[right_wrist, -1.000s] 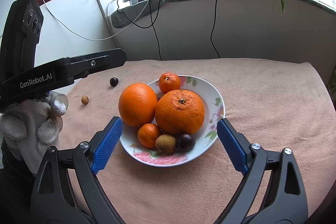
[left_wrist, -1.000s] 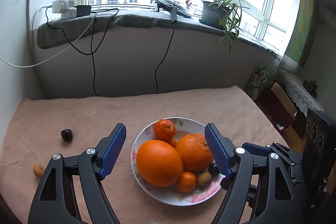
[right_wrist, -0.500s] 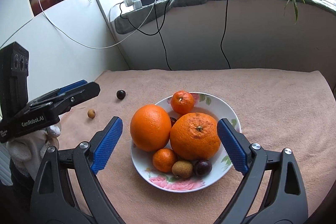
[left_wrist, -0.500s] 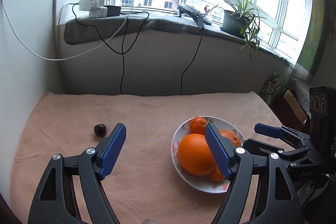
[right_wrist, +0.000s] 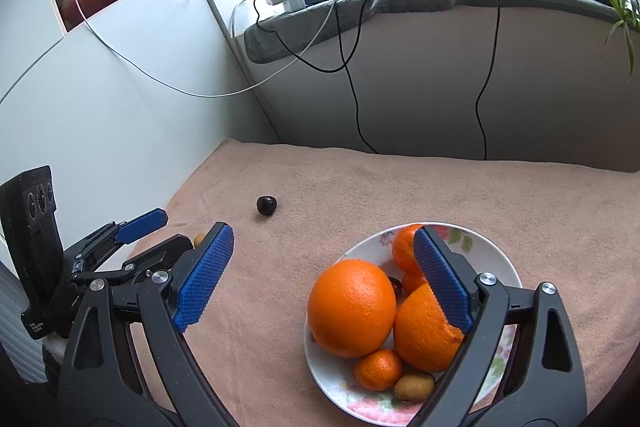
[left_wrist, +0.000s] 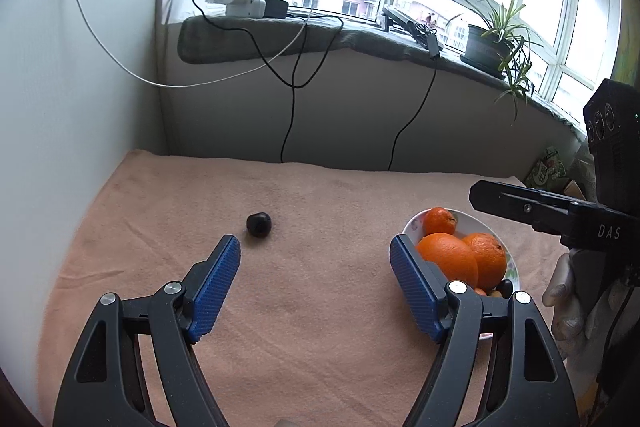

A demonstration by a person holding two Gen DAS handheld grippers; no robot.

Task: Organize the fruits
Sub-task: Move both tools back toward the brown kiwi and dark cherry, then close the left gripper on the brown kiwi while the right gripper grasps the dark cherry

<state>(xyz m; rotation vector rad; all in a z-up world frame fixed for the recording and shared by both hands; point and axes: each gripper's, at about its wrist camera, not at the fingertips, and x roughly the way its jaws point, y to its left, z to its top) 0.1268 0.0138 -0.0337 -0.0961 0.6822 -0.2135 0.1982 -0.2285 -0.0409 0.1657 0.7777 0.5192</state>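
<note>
A white floral plate [right_wrist: 494, 263] holds two large oranges [right_wrist: 352, 307], small tangerines, a kiwi [right_wrist: 414, 385] and a dark fruit; the plate also shows in the left wrist view [left_wrist: 412, 225]. A dark plum [left_wrist: 259, 224] lies alone on the pink cloth, also in the right wrist view [right_wrist: 266, 205]. A small yellow-brown fruit [right_wrist: 199, 238] peeks out beside the left gripper. My left gripper [left_wrist: 316, 283] is open and empty, just short of the plum, which lies near its left finger. My right gripper [right_wrist: 324, 283] is open and empty over the plate's near left side.
The pink cloth [left_wrist: 340, 195] covers the table up to a white wall on the left and a low wall at the back. Black and white cables [left_wrist: 292, 83] hang from the windowsill. A potted plant [left_wrist: 490, 47] stands on the sill.
The left gripper has swung left, away from the plate toward the plum. The right gripper has also shifted left, so the plate now sits at its lower right. Both stay open.
</note>
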